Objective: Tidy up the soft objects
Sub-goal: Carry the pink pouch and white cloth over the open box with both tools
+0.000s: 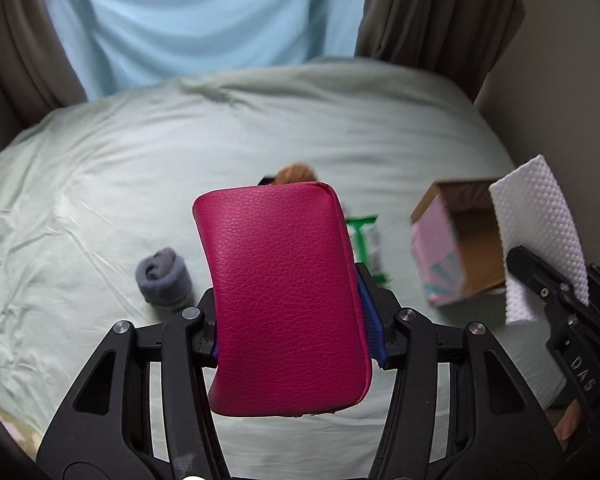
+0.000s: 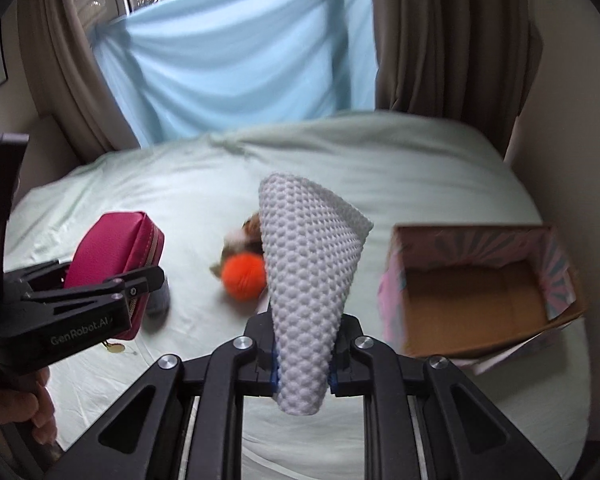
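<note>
Magenta pouch (image 1: pixel 288 296) sits clamped between the fingers of the left gripper (image 1: pixel 296 328), held up off the bed (image 1: pixel 100 184); it fills the centre of the left wrist view and hides most of what's straight ahead. From the right wrist view the pouch's zipper edge w/ a small gold tag hanging below is seen, lower part cut by the gripper body. Right gripper (image 2: pixel 304 372) is closed on a white textured cloth (image 2: pixel 308 292), which rises ahead of the fingers and blocks the view behind it. Just past the cloth, left of it: orange ball (image 2: pixel 244 276) touching a brown-and-white fuzzy thing (image 2: pixel 252 228), too blurred to id. Ahead-right of the right gripper, a pink patterned cardboard box (image 2: pixel 480 296), open top, near corner cut off by the gripper. Ahead-left of the left gripper, a rolled grey sock (image 1: pixel 164 280) on the sheet. Peeking out right of the pouch, a green-and-white packet (image 1: pixel 366 248), mostly hidden. Beyond the bed, light blue sheet (image 2: pixel 240 64) hangs between brown curtains (image 2: pixel 440 40).
</note>
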Motion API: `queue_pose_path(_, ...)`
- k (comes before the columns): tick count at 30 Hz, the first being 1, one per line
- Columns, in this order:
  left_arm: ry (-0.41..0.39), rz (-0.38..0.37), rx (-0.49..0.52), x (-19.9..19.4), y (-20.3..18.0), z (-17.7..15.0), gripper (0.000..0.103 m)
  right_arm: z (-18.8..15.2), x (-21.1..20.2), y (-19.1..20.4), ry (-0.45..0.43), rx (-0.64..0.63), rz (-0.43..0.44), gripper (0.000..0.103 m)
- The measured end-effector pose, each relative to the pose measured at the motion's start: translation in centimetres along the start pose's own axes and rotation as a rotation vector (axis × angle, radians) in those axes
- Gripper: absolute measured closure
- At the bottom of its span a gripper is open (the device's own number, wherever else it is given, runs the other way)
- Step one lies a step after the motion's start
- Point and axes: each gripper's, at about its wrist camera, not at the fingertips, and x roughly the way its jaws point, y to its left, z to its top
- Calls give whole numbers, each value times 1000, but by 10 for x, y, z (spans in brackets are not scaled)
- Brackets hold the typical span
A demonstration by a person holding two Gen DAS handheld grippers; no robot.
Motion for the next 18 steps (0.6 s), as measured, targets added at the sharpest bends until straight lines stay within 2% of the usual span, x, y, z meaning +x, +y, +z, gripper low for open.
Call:
queue_pose_path(4, -30, 3, -36, -21, -44, 15, 55, 24, -32, -37, -38, -4, -3, 87)
queue_pose_path(9, -53, -10, -65, -27, -103, 34, 55, 49, -56, -93, -42, 1, -5, 87)
queue_pose_path(15, -28, -43, -50, -7, -174, 54, 55, 70, -62, -162, 5, -9, -29, 87)
queue_pose_path(18, 2, -61, -30, 13, -207, 64, 55, 76, -52, -192, 44, 10, -33, 87)
